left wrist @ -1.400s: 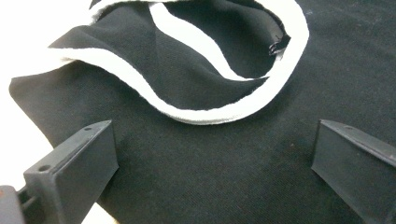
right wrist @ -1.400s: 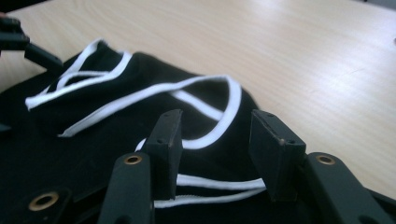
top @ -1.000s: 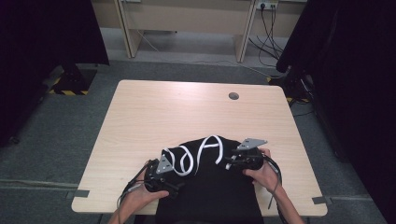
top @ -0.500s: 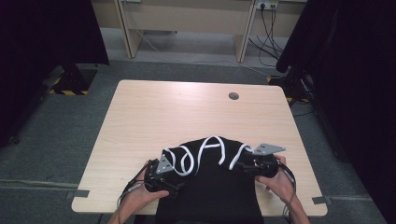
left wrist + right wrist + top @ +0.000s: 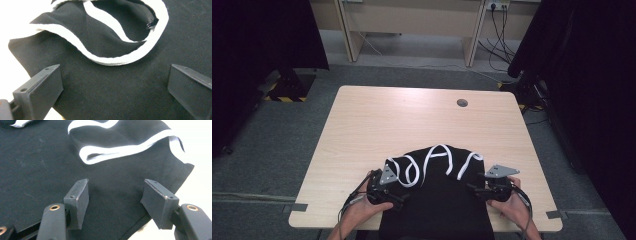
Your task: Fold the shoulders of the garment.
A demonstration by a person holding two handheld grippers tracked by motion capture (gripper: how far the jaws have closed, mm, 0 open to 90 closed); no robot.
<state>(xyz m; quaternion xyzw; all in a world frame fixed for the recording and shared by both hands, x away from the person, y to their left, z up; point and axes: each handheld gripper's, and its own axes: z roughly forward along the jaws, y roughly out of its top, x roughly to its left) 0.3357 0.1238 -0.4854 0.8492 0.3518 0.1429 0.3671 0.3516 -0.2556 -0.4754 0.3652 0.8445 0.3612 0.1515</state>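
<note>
Here, a black fabric garment with white-trimmed openings point(image 5: 437, 200) lies on the near half of the light wooden desk point(image 5: 412, 125), its lower part hanging over the near edge between the person's forearms. The white trim point(image 5: 439, 155) curls in loops along the garment's far edge.

The left gripper point(image 5: 384, 187) sits at the garment's left side, held in the person's left hand point(image 5: 367, 207). In the left gripper view its fingers point(image 5: 42, 85) stand wide apart over flat black cloth, with a white-edged opening point(image 5: 120, 57) just beyond them; nothing is pinched between them.

The right gripper point(image 5: 492, 187) sits at the garment's right side, in the right hand point(image 5: 514, 205). Its fingers point(image 5: 78, 200) have just been opening and now stand apart above the cloth near the garment's right edge, where the pale desk shows beside the fabric. The cloth lies under the gap, not clamped by the pads. A folded white-trimmed strap point(image 5: 120, 150) lies just ahead of them.

A round grey cable hole point(image 5: 462, 103) sits in the desk's far part, well apart from the garment.
</note>
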